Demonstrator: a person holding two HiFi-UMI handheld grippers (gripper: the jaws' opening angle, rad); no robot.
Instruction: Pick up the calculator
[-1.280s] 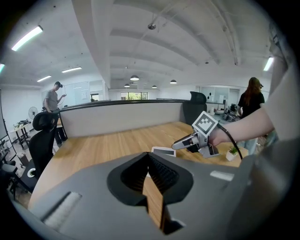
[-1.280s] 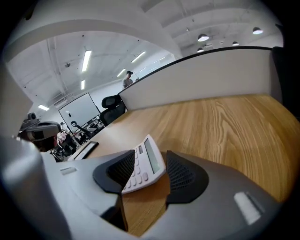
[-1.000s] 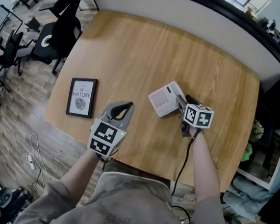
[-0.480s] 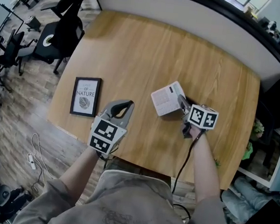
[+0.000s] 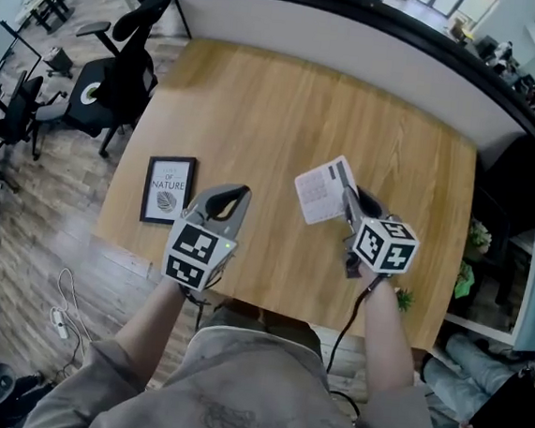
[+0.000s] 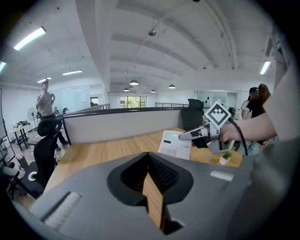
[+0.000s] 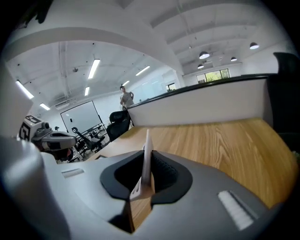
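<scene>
Light wood worktop [image 5: 258, 113] in an open office. Plank floor [image 5: 33, 205] and office chairs [image 5: 101, 84] are on the left, and a framed print [image 5: 168, 189] lies near the worktop's left edge. The right gripper [image 5: 347, 190] fingers have just been closing and now clamp the calculator [image 5: 322, 190] by its right edge, with its thin body edge-on between the pads. We see it tilted, raised off the worktop. The left gripper [image 5: 234, 192] fingers are together with nothing between them, well left of the calculator.

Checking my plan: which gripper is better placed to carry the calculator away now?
Right. The right gripper, its jaws just closed further, clamps the calculator by its edge above the table; the left gripper is shut and empty.
</scene>
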